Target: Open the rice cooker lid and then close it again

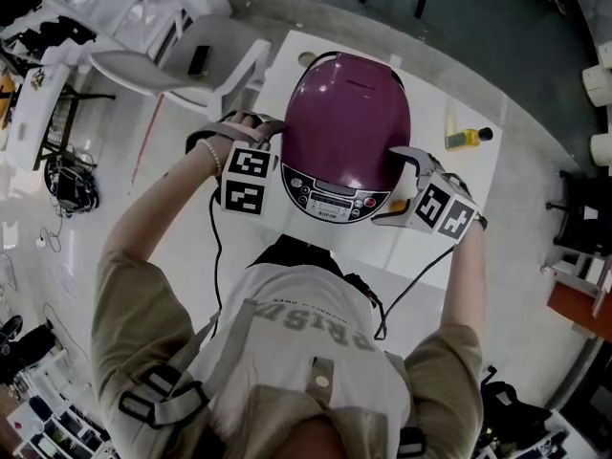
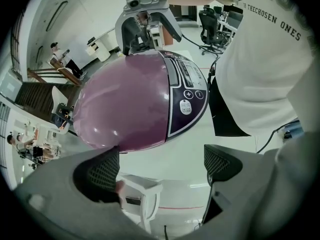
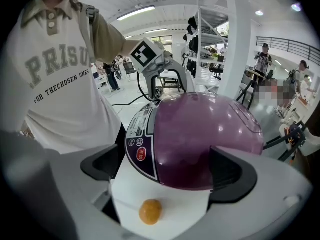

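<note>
Person's white printed T-shirt (image 1: 306, 323) fills the near edge of the head view. Just beyond it, a rice cooker with a glossy purple domed lid (image 1: 346, 122) sits on a white table (image 1: 459, 180), lid down. The cooker's dark control panel (image 1: 335, 197) faces the person, so its long axis runs from the panel straight away from them.

Left gripper (image 1: 268, 134) is at the cooker's left flank, jaws spread and clamping nothing. In the left gripper view the purple dome (image 2: 130, 104) hangs just ahead of the gap (image 2: 160, 166), close to the left pad.

Right gripper (image 1: 394, 187) is at the right flank, jaws also spread. In the right gripper view the cooker's side (image 3: 205, 134) sits in the gap (image 3: 165, 169); contact can't be confirmed. A small orange round spot (image 3: 150, 211) shows on white below the lid.

Yellow bottle with a black cap (image 1: 466, 138) lies on the table right of the cooker, well apart.
</note>
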Action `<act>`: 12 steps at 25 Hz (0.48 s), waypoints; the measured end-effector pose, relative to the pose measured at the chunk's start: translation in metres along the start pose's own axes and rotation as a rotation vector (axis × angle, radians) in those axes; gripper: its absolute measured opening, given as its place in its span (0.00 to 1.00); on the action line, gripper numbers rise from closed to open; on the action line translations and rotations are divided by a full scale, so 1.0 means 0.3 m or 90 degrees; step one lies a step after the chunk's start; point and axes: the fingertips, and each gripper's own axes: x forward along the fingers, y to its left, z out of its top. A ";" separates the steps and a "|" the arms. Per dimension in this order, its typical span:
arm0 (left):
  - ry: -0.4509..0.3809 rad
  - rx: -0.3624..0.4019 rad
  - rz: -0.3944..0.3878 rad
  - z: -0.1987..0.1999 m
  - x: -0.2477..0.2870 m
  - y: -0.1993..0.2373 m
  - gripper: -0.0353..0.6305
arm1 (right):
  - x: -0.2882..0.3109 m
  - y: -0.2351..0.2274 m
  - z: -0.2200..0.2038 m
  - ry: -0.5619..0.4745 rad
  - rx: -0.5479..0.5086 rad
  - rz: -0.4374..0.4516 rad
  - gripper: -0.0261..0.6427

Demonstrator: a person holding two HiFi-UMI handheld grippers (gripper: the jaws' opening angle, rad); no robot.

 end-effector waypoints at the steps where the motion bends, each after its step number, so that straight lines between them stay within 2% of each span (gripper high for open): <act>1: 0.000 0.001 -0.001 0.000 0.000 0.001 0.86 | -0.001 -0.001 0.001 -0.001 0.004 0.003 0.85; 7: 0.005 0.007 -0.009 -0.002 0.006 0.003 0.86 | -0.006 -0.009 0.011 -0.029 0.038 0.011 0.85; 12: 0.005 0.008 -0.016 -0.005 0.007 0.001 0.86 | 0.008 -0.004 0.003 0.021 0.033 0.008 0.85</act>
